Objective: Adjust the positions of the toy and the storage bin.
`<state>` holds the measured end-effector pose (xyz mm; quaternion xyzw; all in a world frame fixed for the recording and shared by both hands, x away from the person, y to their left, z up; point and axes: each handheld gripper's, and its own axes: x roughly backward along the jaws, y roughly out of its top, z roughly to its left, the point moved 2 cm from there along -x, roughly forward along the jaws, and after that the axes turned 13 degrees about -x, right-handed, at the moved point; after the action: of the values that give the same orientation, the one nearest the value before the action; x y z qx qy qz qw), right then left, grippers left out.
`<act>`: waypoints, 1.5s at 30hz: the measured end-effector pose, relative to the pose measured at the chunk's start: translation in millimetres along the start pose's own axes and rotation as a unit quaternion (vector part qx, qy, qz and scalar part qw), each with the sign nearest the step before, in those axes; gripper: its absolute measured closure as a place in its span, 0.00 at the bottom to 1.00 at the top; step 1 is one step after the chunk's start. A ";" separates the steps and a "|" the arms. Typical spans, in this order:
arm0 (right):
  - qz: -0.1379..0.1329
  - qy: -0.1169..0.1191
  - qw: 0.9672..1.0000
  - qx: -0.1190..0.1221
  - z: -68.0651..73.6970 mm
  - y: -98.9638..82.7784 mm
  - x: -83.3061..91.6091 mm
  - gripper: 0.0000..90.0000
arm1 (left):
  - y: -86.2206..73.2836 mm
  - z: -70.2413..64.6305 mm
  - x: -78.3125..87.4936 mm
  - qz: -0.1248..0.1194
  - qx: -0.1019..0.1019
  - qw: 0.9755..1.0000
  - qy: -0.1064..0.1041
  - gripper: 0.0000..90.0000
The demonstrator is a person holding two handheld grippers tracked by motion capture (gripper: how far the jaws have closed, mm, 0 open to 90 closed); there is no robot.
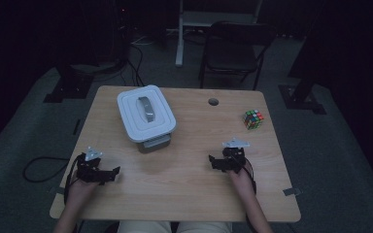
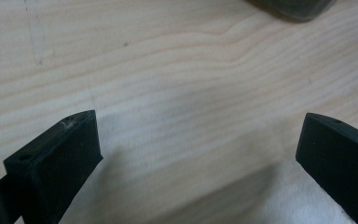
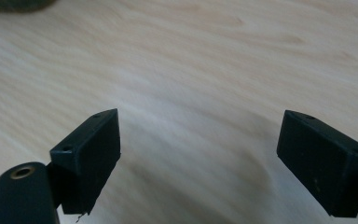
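I hold my left tool [image 1: 112,173] low at seven o'clock on the table [image 1: 184,194], its jaws spread wide with bare wood between them; my right tool [image 1: 212,161] sits at about five o'clock, its jaws likewise parted and gripping nothing; both point inward toward the table's middle. The white lidded box [image 1: 145,113] stands at eleven o'clock, well apart from both tools, its grey handle [image 1: 145,108] on top of the lid; a dark corner of it edges into my left gripper view [image 2: 298,7]. A colour cube [image 1: 254,119] lies at two o'clock, near the far right edge; a chair [image 1: 235,46] stands beyond the table at twelve o'clock.
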<state>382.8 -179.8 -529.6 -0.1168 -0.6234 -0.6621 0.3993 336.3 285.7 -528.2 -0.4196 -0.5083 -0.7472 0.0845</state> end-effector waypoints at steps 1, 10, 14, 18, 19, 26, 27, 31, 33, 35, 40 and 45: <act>0.000 0.000 1.000 0.000 0.0 0.0 0.0 0.15 | 0.0 0.0 0.0 0.000 0.000 1.000 0.000 0.01; -0.006 0.016 1.000 -0.001 22.1 25.9 -32.4 0.20 | 19.3 12.1 -17.8 -0.010 0.013 1.000 0.012 0.01; -0.004 0.021 1.000 0.005 30.6 37.5 -45.0 0.20 | 24.7 16.1 -26.9 -0.008 0.012 1.000 0.011 0.01; -0.001 0.038 0.999 -0.003 39.1 47.8 -58.9 0.20 | 30.8 22.1 -33.0 -0.004 0.007 1.000 0.014 0.01; 0.001 0.040 0.999 -0.004 41.4 51.2 -62.5 0.20 | 32.4 23.7 -33.9 -0.007 0.010 1.000 0.017 0.01; 0.002 0.055 0.998 -0.006 55.2 75.2 -85.1 0.18 | 42.0 29.7 -43.0 -0.010 0.020 0.999 0.027 0.01; 0.003 0.057 0.998 -0.007 56.8 77.6 -88.2 0.18 | 43.2 31.1 -44.3 -0.011 0.025 0.999 0.026 0.01; 0.012 0.065 0.998 -0.012 60.6 83.2 -95.8 0.18 | 47.2 37.6 -50.6 -0.006 0.040 0.999 0.028 0.01; 0.016 0.073 0.997 -0.007 65.0 89.6 -102.6 0.18 | 51.1 41.0 -53.6 -0.005 0.043 0.998 0.040 0.01; 0.013 0.067 0.998 -0.005 66.8 94.7 -105.5 0.18 | 52.8 43.7 -55.8 -0.010 0.057 0.998 0.035 0.01; 0.006 0.089 0.996 -0.020 68.6 106.0 -112.6 0.18 | 60.5 49.6 -64.2 -0.020 0.069 0.997 0.031 0.01; 0.008 0.076 0.997 -0.002 74.1 116.4 -120.4 0.18 | 69.7 55.3 -72.4 -0.018 0.067 0.997 0.035 0.01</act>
<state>514.6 -54.5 -508.4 -0.0721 -0.5893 -0.6669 0.4503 450.7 277.3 -524.6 -0.3772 -0.5613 -0.7273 0.1167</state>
